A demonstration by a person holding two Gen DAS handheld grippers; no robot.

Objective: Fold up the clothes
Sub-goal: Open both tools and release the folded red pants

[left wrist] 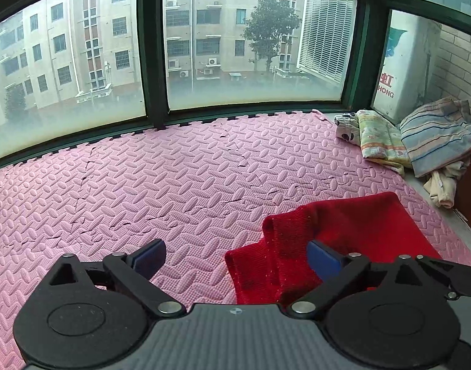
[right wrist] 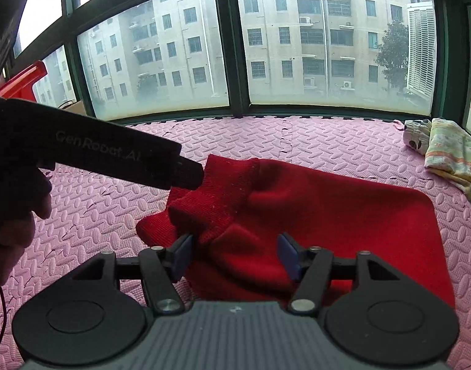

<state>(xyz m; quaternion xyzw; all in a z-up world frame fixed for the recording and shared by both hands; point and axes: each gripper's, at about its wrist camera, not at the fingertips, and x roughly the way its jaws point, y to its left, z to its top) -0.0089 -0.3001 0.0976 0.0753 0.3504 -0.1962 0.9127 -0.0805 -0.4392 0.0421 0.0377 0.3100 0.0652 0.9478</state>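
A red knitted garment (right wrist: 312,215) lies partly folded on the pink foam mat (right wrist: 328,141). In the left wrist view the garment (left wrist: 337,225) sits at the lower right. My left gripper (left wrist: 235,259) is open, its right finger over the garment's left edge, holding nothing. My right gripper (right wrist: 235,254) is open just above the garment's near part, with the cloth between and below the fingers. The left gripper's black body (right wrist: 112,157) reaches in from the left, its tip at the garment's raised ribbed end.
A pile of other clothes (left wrist: 405,141) lies at the mat's far right corner, also in the right wrist view (right wrist: 445,151). Green-framed windows (left wrist: 152,46) run along the mat's far edge. A brick wall (left wrist: 460,61) stands at right. A hand (right wrist: 10,231) holds the left gripper.
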